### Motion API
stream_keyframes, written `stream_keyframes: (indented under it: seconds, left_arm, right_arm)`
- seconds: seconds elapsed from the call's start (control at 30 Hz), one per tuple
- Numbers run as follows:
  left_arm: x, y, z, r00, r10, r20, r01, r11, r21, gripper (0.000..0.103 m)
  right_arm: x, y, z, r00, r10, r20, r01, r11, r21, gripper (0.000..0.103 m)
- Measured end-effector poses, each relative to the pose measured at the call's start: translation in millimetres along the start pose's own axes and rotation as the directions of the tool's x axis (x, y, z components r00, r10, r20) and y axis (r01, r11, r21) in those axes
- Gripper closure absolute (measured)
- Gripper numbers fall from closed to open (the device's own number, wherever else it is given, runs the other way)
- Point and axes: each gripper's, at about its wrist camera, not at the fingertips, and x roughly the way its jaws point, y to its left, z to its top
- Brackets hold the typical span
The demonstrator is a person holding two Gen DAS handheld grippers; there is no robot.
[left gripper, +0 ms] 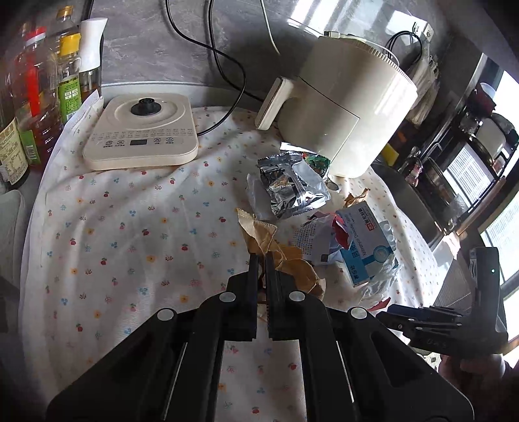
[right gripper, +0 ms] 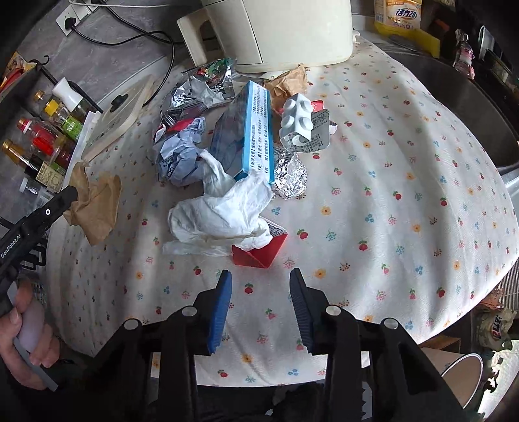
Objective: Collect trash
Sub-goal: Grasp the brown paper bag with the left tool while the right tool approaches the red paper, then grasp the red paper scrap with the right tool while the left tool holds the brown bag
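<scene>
So the trash pile sits mid-table on my white floral-print tablecloth (right gripper: 373, 181), just in front of the cream plastic air fryer (left gripper: 343, 107). My left gripper (left gripper: 262, 259) is clamped down on a crumpled brown paper wrapper (right gripper: 94, 211), pinching it at the near edge, with the rest of the paper trailing away toward the pile. My right gripper (right gripper: 261, 282) has its blue-padded jaws partway apart with nothing between them, and the closest piece straight ahead of it is a small red folded carton scrap (right gripper: 259, 251) half tucked under a scrunched white plastic bag (right gripper: 220, 211). So the right hand's the nearer one for that stuff, the left's already busy. Beyond the bag lies a blue-and-white cardboard medicine box (right gripper: 246, 130), its long axis running away from the right gripper toward the fryer, with a white blister pack (right gripper: 296, 118) beside it and crinkled silver foil wrappers (left gripper: 288, 185) further left. Readable stuff: the box has Chinese print plus Latin text too blurry to spell out, the left tool's body says "GenRobot.AI", and a yellow packet (right gripper: 399, 16) at the back has Chinese characters too.
</scene>
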Motion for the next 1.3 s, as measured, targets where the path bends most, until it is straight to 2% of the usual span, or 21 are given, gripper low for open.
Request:
stream_keyframes:
  seconds: [0.13,0.17,0.27,0.37,0.5,0.57,0.63,0.67,0.73,0.8,0.9,1.03,1.07,1.1,1.23,1.3]
  left_arm:
    - [2.6,6.4,-2.6,1.000,-0.009,-0.003,0.009,1.000,-0.013,0.098]
    - [2.9,5.7,-3.4,1.000,-0.012,-0.002,0.012,1.000,-0.013,0.098]
    - [0.5,0.3,-3.6,1.000,-0.028,0.013,0.028,1.000,-0.006,0.098]
    - [-1.8,-10.5,-4.2,0.999,-0.041,0.030,0.041,0.999,0.007,0.098]
    - [-5.1,-31.7,-6.3,0.997,-0.046,0.061,0.044,0.999,0.026,0.098]
    - [-7.9,-41.8,-8.8,0.996,-0.043,0.082,0.041,0.999,0.028,0.098]
    - [-12.3,-48.5,-12.9,0.994,-0.031,0.104,0.029,0.999,0.016,0.098]
    - [-15.6,-49.5,-14.9,0.994,-0.018,0.108,0.019,1.000,-0.008,0.098]
    - [-27.2,-49.6,-21.0,0.992,-0.001,0.126,0.008,0.999,-0.050,0.098]
    - [-37.4,-48.6,-29.6,0.991,0.022,0.131,-0.014,0.998,-0.057,0.098]
    - [-47.5,-41.8,-40.5,0.992,0.060,0.109,-0.055,0.997,-0.055,0.098]
    - [-67.4,-21.7,-46.7,0.985,0.112,0.132,-0.100,0.991,-0.090,0.098]
    - [-72.0,-16.2,-47.8,0.983,0.122,0.139,-0.108,0.989,-0.106,0.098]
    - [-75.7,-11.0,-48.6,0.981,0.129,0.146,-0.112,0.987,-0.119,0.098]
    - [-79.6,-0.1,-51.2,0.978,0.143,0.150,-0.123,0.983,-0.137,0.098]
    - [-78.4,1.7,-49.8,0.978,0.141,0.150,-0.121,0.983,-0.137,0.098]
  right_arm:
    - [8.9,3.2,5.3,1.000,-0.020,-0.009,0.020,1.000,0.006,0.067]
    - [10.1,2.1,6.4,1.000,-0.023,-0.010,0.023,1.000,0.013,0.076]
    - [4.4,-0.7,6.3,0.999,-0.030,0.014,0.030,1.000,0.010,0.090]
    - [-5.1,-8.6,2.2,0.998,-0.045,0.048,0.045,0.999,-0.002,0.097]
    - [-15.8,-31.7,-3.8,0.997,-0.045,0.067,0.044,0.999,0.015,0.097]
    - [-18.5,-35.6,-3.8,0.997,-0.034,0.074,0.035,0.999,-0.015,0.093]
    - [-22.1,-37.4,-4.0,0.995,-0.019,0.099,0.024,0.999,-0.049,0.060]
    - [-25.5,-37.1,-4.4,0.992,-0.027,0.127,0.035,0.997,-0.062,0.039]
    - [-26.1,-32.9,-2.5,0.992,-0.002,0.126,0.015,0.994,-0.104,0.044]
    - [-20.7,-28.4,-1.2,0.993,0.012,0.114,0.004,0.990,-0.143,0.056]
    - [-6.3,-21.7,1.3,0.996,0.022,0.083,-0.008,0.985,-0.170,0.059]
    - [9.3,-11.9,5.9,0.996,0.007,0.089,0.012,0.976,-0.220,0.063]
    - [10.1,-9.3,7.7,0.995,0.001,0.103,0.024,0.971,-0.239,0.068]
    - [11.9,-6.7,9.8,0.995,0.003,0.099,0.023,0.965,-0.262,0.078]
    - [8.1,-5.5,13.9,0.995,-0.015,0.101,0.044,0.953,-0.300,0.092]
    - [2.3,-9.8,13.3,0.995,-0.006,0.098,0.034,0.956,-0.292,0.095]
